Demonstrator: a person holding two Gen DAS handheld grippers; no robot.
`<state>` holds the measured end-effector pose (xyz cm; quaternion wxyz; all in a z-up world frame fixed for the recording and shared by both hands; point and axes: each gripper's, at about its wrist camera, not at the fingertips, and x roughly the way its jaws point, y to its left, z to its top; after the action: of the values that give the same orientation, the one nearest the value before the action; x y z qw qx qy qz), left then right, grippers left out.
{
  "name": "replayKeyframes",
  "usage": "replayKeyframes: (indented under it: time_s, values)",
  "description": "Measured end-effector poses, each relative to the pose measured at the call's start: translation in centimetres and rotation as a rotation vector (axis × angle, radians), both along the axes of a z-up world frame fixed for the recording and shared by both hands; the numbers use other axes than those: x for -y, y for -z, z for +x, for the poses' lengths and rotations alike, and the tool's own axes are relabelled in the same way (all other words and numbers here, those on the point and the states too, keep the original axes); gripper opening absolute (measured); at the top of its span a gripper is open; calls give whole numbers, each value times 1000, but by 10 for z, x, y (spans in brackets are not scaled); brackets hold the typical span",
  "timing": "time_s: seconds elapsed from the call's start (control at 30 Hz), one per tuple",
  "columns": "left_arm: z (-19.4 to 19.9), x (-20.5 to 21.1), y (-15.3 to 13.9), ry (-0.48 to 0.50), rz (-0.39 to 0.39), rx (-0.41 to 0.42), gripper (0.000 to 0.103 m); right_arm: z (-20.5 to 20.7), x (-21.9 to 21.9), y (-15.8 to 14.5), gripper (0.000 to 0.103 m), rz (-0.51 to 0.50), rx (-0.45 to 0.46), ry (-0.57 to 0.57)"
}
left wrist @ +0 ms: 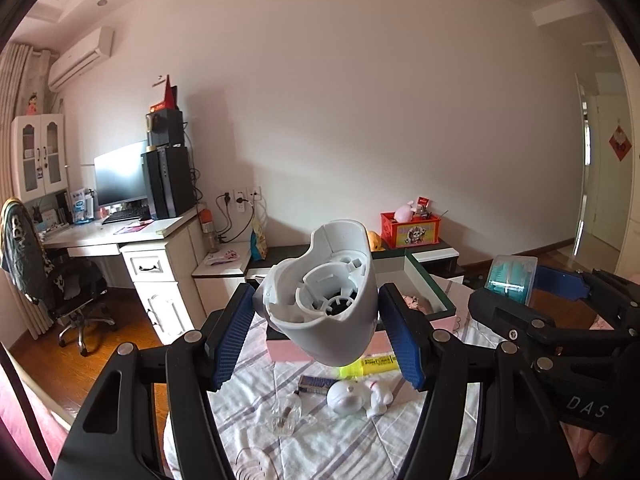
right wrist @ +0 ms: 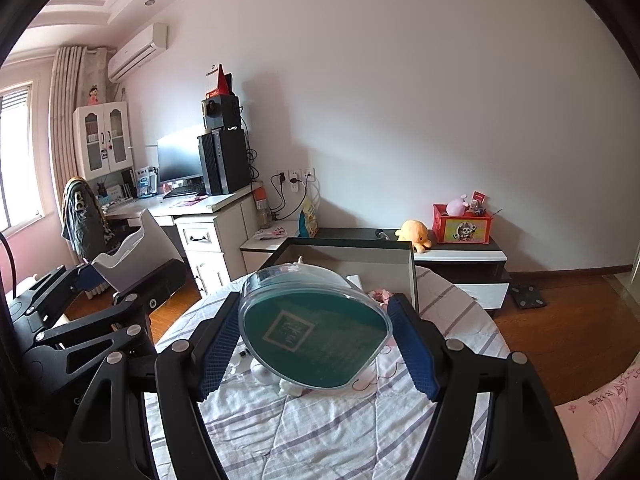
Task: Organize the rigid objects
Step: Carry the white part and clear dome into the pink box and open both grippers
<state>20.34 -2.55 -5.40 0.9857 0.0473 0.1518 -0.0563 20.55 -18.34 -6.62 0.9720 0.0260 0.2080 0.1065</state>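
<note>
My left gripper is shut on a white plastic housing, hollow side toward the camera, held in the air above the bed. My right gripper is shut on a clear oval container with teal contents, also lifted. In the left wrist view that container shows at the right; in the right wrist view the housing shows at the left. Behind both stands an open dark-rimmed box. On the sheet below lie a yellow highlighter, a white figurine, a small dark pack and a clear bulb.
The striped bedsheet covers the bed under both grippers. A low cabinet at the wall holds a red crate and a yellow plush. A desk with monitor and an office chair stand left.
</note>
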Motion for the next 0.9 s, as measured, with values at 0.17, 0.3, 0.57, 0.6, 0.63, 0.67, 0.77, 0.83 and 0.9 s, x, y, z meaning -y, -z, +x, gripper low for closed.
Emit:
replayKeyframes:
  time_s: [0.17, 0.3, 0.57, 0.6, 0.63, 0.67, 0.77, 0.83, 0.9]
  values:
    - [60, 7, 0, 41, 18, -32, 65, 44, 6, -2, 74, -29, -9, 14]
    - [127, 10, 5, 85, 10, -109, 65, 97, 11, -1, 74, -53, -34, 23]
    - [258, 24, 59, 111, 24, -373, 65, 211, 17, 39, 74, -67, -175, 20]
    - [272, 27, 70, 110, 30, -413, 65, 225, 18, 48, 74, -68, -205, 21]
    - [283, 30, 78, 104, 46, -440, 65, 236, 18, 57, 74, -79, -228, 25]
    - [294, 35, 88, 96, 67, -460, 65, 249, 18, 67, 74, -88, -253, 34]
    - [309, 42, 108, 85, 100, -502, 64, 276, 22, 92, 74, -102, -314, 55]
    - [314, 46, 111, 85, 122, -507, 64, 287, 23, 105, 74, -115, -353, 71]
    - [317, 49, 111, 85, 125, -514, 65, 295, 27, 114, 74, -118, -378, 81]
